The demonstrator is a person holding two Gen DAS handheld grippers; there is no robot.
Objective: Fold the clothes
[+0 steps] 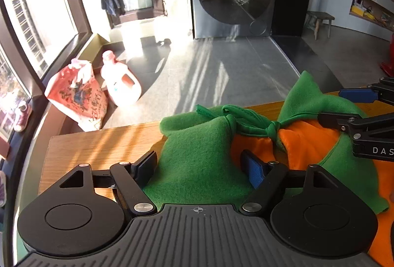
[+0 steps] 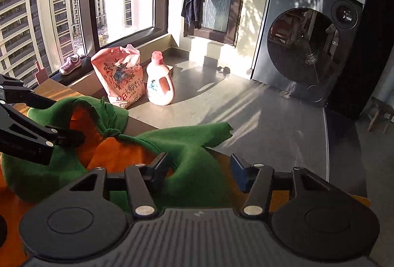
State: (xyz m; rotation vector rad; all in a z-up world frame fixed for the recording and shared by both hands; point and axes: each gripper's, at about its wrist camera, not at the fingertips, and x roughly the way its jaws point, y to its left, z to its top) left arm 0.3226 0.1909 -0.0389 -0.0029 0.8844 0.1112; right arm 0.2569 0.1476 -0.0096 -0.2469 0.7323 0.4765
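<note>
Left wrist view: left gripper (image 1: pixel 199 163) and right gripper (image 2: pixel 199 169) both parted astride green-and-orange garment (image 1: pixel 197 156), ungripped

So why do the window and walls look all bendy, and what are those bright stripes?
Left wrist view: the fisheye lens curves the window frame; sun glare whitens the floor and stripes the table. Right wrist view: the washing machine leans, its door mirroring the room.

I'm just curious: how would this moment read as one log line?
left gripper: open over green garment | right gripper: open over same | table
</note>
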